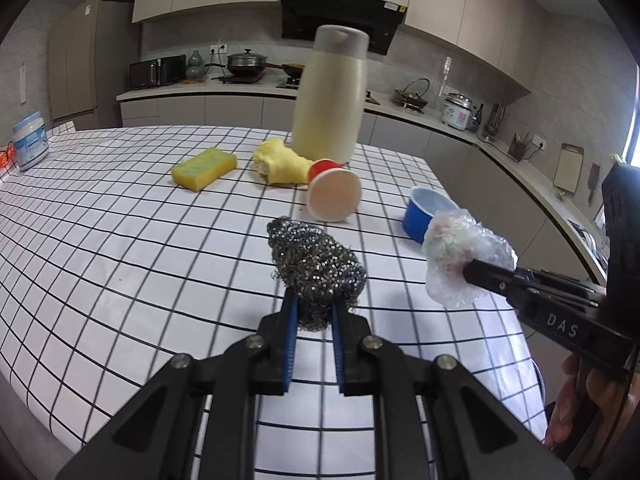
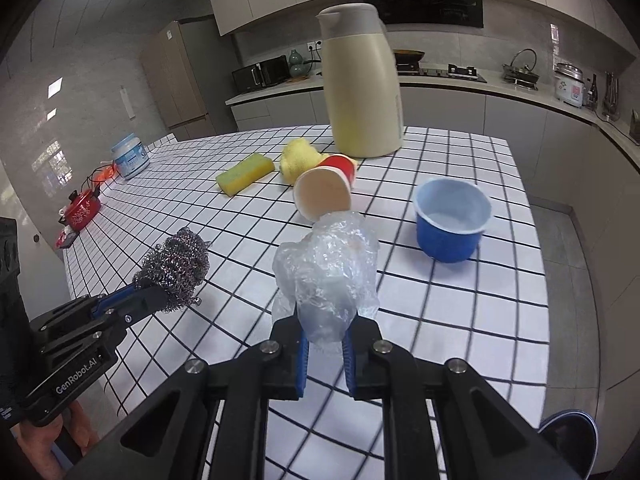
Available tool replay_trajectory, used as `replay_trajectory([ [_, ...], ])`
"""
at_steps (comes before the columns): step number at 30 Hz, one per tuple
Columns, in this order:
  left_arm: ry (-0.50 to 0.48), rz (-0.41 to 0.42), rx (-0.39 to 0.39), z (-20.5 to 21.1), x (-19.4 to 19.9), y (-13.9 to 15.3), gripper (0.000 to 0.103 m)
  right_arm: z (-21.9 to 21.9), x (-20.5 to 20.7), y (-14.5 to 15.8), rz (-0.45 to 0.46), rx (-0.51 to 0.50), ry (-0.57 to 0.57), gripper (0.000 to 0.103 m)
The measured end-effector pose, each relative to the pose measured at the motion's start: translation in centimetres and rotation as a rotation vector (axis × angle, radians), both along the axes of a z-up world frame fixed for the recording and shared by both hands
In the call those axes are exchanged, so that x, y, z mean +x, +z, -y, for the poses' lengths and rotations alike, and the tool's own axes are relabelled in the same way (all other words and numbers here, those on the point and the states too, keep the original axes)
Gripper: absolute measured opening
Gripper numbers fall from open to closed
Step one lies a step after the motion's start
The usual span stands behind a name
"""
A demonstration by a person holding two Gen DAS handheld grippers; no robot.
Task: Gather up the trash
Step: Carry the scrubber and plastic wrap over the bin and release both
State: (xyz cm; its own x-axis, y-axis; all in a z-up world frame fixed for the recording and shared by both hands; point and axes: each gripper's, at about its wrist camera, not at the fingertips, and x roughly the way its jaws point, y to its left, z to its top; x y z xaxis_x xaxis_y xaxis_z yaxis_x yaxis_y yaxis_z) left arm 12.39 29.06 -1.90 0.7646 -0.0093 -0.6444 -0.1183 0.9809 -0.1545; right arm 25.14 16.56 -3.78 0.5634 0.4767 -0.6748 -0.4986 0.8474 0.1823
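My left gripper point(image 1: 314, 312) is shut on a steel wool scourer point(image 1: 316, 266) and holds it just above the checked tablecloth; it also shows in the right wrist view point(image 2: 178, 268). My right gripper point(image 2: 324, 330) is shut on a crumpled clear plastic wrap point(image 2: 328, 272), held above the table; the wrap shows at the right of the left wrist view point(image 1: 460, 256). A red paper cup point(image 1: 334, 192) lies on its side mid-table. A crumpled yellow cloth point(image 1: 280, 162) and a yellow-green sponge point(image 1: 204, 168) lie behind it.
A tall cream thermos jug point(image 1: 330, 96) stands at the back. A blue bowl point(image 2: 452, 220) sits at the right. A white jar point(image 1: 30, 146) stands at the far left edge, a small red pot point(image 2: 82, 208) beside it. A kitchen counter runs behind.
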Motion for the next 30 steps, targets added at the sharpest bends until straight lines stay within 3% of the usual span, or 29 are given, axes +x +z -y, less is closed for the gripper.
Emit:
replay_trajectory([
  [14,-0.152,0.012,0.007,10.1,-0.2,0.9,0.017,10.5,-3.1,1.2,0.011,-0.005,-0.129,0.015],
  [30,-0.349,0.009,0.001,22.4,0.1,0.8,0.017,25.7,-7.0,1.2,-0.002,-0.009,-0.326,0.015],
])
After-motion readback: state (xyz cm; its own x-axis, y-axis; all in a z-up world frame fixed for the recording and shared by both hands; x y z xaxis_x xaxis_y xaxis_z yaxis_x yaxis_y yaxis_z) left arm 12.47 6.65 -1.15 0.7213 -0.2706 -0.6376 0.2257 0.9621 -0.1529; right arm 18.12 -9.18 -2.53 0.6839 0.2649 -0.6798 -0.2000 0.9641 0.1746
